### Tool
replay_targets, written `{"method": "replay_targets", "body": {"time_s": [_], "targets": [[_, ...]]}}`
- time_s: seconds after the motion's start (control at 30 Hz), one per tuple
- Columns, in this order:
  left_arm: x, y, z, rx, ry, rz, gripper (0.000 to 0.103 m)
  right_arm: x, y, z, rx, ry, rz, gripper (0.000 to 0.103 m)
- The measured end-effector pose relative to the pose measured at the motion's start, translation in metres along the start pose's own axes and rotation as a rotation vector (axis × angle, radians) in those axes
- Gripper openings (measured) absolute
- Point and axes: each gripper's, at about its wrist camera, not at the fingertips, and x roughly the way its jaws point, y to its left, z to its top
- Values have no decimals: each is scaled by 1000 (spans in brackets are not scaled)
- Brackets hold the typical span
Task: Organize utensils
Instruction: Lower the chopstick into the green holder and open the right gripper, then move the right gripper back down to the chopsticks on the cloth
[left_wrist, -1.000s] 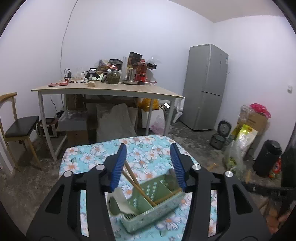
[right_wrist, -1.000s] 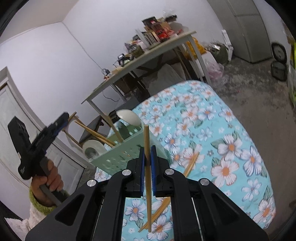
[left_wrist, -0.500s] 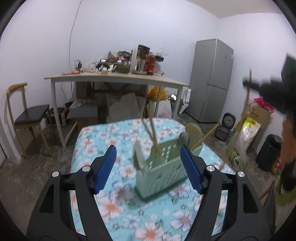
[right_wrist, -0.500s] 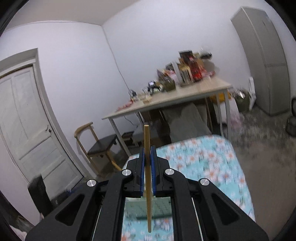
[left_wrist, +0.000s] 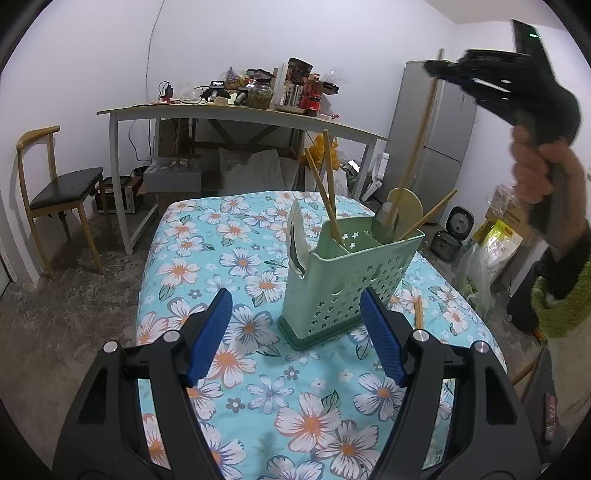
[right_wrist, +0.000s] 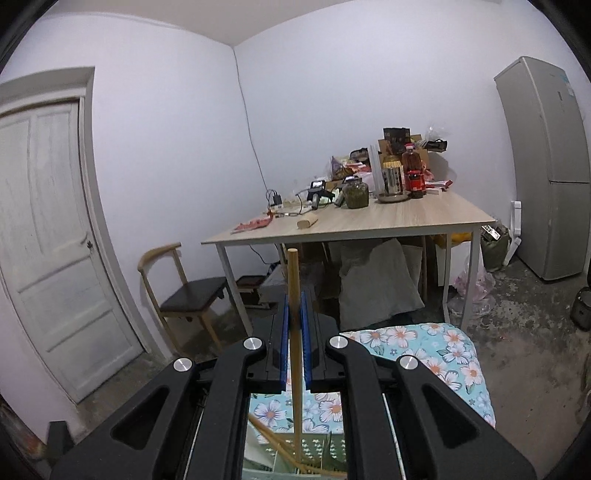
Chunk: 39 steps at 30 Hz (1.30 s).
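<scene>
Your left gripper (left_wrist: 295, 332) hung just in front of the caddy (left_wrist: 351, 280), its blue pads (left_wrist: 210, 332) standing wide apart with nothing between them; the jaws had just been opening. The caddy, a pale green perforated box, stood upright on the floral cloth (left_wrist: 221, 258), beyond the pads and slightly right of the gap between them.

Inside the caddy, two chopsticks (left_wrist: 325, 192) leaned in the left compartment. A round pale spoon (left_wrist: 404, 210) and another chopstick (left_wrist: 424, 218) stood in the right one. A light utensil (left_wrist: 297, 240) rose at the caddy's left outer wall; whether it sat in a side pocket I could not tell. One more chopstick (left_wrist: 418, 314) lay flat on the cloth just right of the caddy.

Your right gripper (right_wrist: 294, 314) was clamped tight on a single chopstick (right_wrist: 294, 332), held upright between the pads, its top end poking above them. From the left view, that gripper (left_wrist: 480, 81) was high above and to the right of the caddy, with your hand (left_wrist: 543, 173) around its handle and the stick (left_wrist: 424, 122) slanting down toward the caddy's right compartment. In the right view the stick's lower end hung over the caddy's rim (right_wrist: 314, 446); I could not tell if it touched.
</scene>
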Motion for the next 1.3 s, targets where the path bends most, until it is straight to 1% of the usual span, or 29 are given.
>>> {"method": "replay_targets", "body": {"time_s": [0.23, 0.37, 0.5, 0.53, 0.6, 0.63, 0.67, 0.8, 0.97, 1.07, 1.2, 1.27, 1.3], "targets": [[7, 3, -2, -15, 12, 1, 68, 46, 5, -23, -54, 46, -43, 7], [10, 7, -3, -28, 16, 4, 68, 63, 7, -38, -96, 69, -76, 7], [11, 9, -1, -33, 19, 7, 68, 78, 6, -51, -114, 116, -100, 7], [11, 9, -1, -35, 20, 6, 68, 80, 5, -53, -109, 130, -100, 9], [12, 9, -1, -33, 21, 6, 68, 79, 2, -54, -93, 145, -100, 18], [12, 9, -1, -31, 21, 6, 68, 75, -2, -52, -69, 142, -93, 29], [13, 9, -1, -32, 22, 5, 68, 71, -4, -51, -55, 137, -89, 32], [16, 6, 0, -26, 28, -5, 68, 45, -13, -42, -9, 90, -75, 36], [17, -5, 0, -6, 28, -17, 68, -11, -33, -36, 60, 37, -68, 41], [18, -10, 0, 1, 30, -27, 68, -46, -52, -42, 124, 27, -56, 43], [21, -19, 0, 17, 33, -40, 68, -75, -80, -64, 219, 70, -58, 43], [20, -23, -1, 26, 27, -46, 68, -82, -97, -87, 290, 129, -85, 44], [21, -25, -3, 27, 27, -50, 68, -83, -107, -103, 342, 166, -85, 44]]}}
